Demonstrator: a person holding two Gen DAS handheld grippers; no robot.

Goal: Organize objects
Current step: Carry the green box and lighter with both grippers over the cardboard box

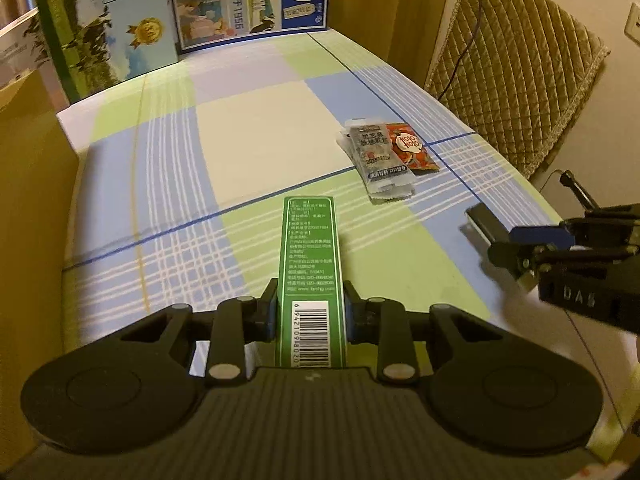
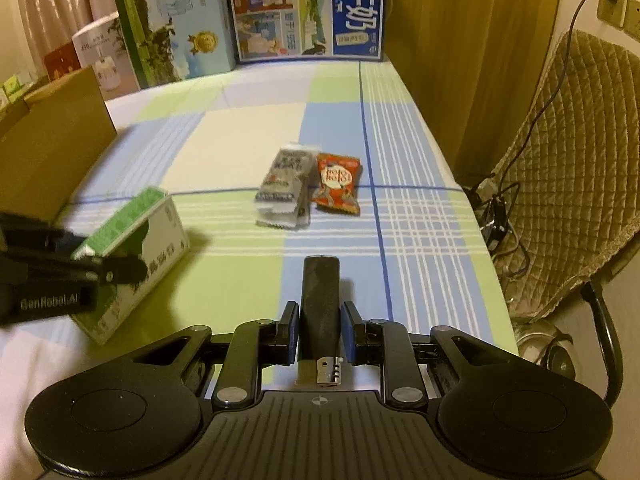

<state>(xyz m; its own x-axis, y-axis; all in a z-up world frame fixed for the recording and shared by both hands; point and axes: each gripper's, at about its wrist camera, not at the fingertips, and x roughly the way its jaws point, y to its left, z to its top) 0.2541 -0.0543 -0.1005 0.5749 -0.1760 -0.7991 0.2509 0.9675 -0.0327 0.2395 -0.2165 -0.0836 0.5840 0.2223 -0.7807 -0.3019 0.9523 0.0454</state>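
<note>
L tool [image 1: 310,312] clamps green box [image 1: 312,256]; R tool [image 2: 320,330] grips dark lighter [image 2: 320,300], both over checked tabletop [image 1: 256,136].

My left jaws hold a green box [image 1: 313,280] with a white barcode panel; my right hold a black bar [image 2: 320,304]. The bench cloth [image 1: 248,140] is checked green, blue and cream. Centre frame: a grey packet [image 2: 286,184] and a red-orange packet [image 2: 337,184].

Black claw [image 1: 310,316]; blue pads [image 1: 271,320]; silver screws
</note>
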